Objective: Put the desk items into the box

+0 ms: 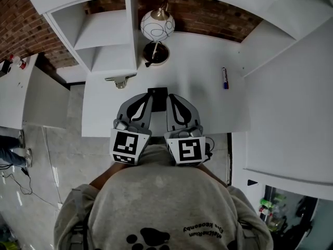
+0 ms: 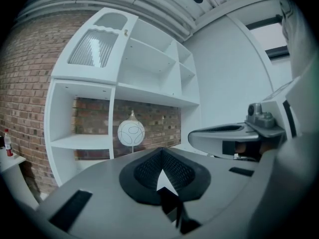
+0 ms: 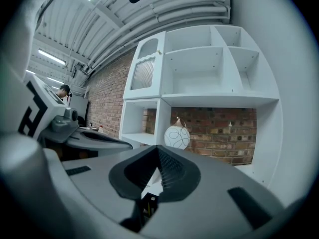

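- The left gripper [image 1: 148, 96] is held low over the near edge of the white tabletop [image 1: 208, 111]. Its jaws are pressed together at the tips, and nothing is between them.
- The right gripper [image 1: 172, 96] is just beside it. Its jaws are together too, with nothing in them.
- Both pairs of jaws point the same way, toward the back of the tabletop.
- A pen [image 1: 225, 78] with a blue end lies flat on the tabletop. It is ahead of the right jaws and off to their right, well apart from them.
- A small black thing [image 1: 157, 91] sits right at the tips of both jaws, between the two grippers. I cannot tell what it is.
- A round white lamp [image 1: 157, 26] with curly lines stands on a dark round base, straight ahead of the jaws and farther away than the pen.
- White shelves [image 1: 104, 30] stand ahead of the left jaws and off to their left.
- A red brick wall [image 1: 208, 14] is behind the lamp.
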A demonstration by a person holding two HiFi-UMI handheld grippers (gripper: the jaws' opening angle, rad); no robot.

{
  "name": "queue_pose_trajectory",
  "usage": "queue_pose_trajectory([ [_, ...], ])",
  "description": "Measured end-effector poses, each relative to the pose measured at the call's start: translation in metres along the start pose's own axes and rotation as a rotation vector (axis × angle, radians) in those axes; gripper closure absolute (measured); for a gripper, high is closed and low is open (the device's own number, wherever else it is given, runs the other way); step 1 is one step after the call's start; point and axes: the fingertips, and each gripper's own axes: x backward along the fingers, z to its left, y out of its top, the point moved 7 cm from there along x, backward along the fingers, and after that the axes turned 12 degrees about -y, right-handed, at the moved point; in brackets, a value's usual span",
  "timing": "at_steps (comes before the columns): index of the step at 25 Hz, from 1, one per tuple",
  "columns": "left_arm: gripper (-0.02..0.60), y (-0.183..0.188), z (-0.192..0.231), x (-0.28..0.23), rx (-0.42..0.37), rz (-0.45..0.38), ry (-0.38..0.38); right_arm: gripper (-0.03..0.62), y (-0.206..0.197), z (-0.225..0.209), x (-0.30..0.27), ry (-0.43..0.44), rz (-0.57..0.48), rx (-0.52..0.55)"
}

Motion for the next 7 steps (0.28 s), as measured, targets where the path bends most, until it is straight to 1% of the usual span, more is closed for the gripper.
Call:
queue_pose_trajectory([
  [7,0.574,-0.0035,0.0055,0.0046,-0.001,0.006,-0.023,0.579,-0.0018,0.0082,0.0021,-0.016,0.001,0.01],
])
